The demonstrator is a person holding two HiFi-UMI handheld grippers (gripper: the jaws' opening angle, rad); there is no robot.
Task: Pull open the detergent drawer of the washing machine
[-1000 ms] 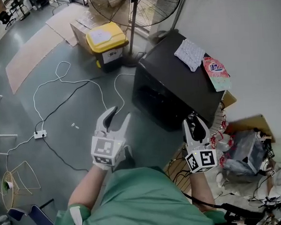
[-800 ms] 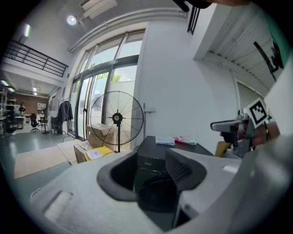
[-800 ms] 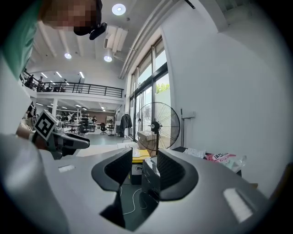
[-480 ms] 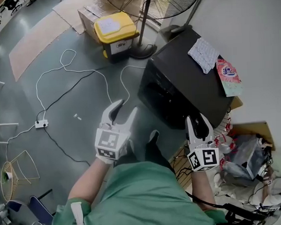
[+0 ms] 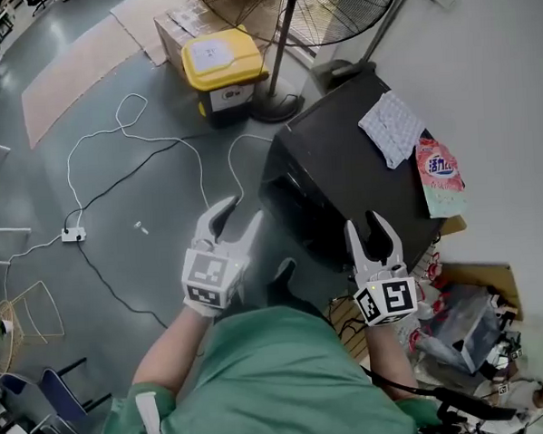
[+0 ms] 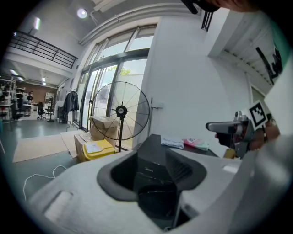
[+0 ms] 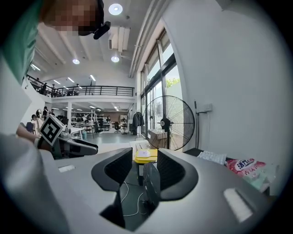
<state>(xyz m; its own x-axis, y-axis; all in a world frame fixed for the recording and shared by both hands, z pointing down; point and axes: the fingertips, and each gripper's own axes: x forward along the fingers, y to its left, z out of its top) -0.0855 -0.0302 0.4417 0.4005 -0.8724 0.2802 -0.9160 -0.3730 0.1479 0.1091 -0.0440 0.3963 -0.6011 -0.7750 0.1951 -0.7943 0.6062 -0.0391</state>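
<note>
Facing the black washing machine (image 5: 360,166), the person holds both grippers short of its dark front, and neither gripper is seen to touch it.

Left gripper (image 5: 236,222): the fingers (image 6: 114,176) stand moderately apart. Nothing is held between them. In the left gripper view the gap frames the upper front of the machine, which lies beyond the fingertips.

Right gripper (image 5: 370,226): the fingers (image 7: 114,169) are likewise apart and hold nothing. In the right gripper view the gap frames the machine's near vertical corner, with the yellow-lidded bin (image 5: 213,64) on the floor beyond. In the head view this gripper lies over the lower right corner of the machine's front.

Detergent drawer: its outline cannot be made out on the dark front in any view, so its position cannot be stated.

On top of the machine lie a white quilted cloth (image 5: 392,125) and, just beside it toward the wall, a pink detergent pouch (image 5: 440,177). A large pedestal fan (image 5: 299,9) stands behind the machine, next to the bin. A white cable (image 5: 164,152) runs across the grey floor.
</note>
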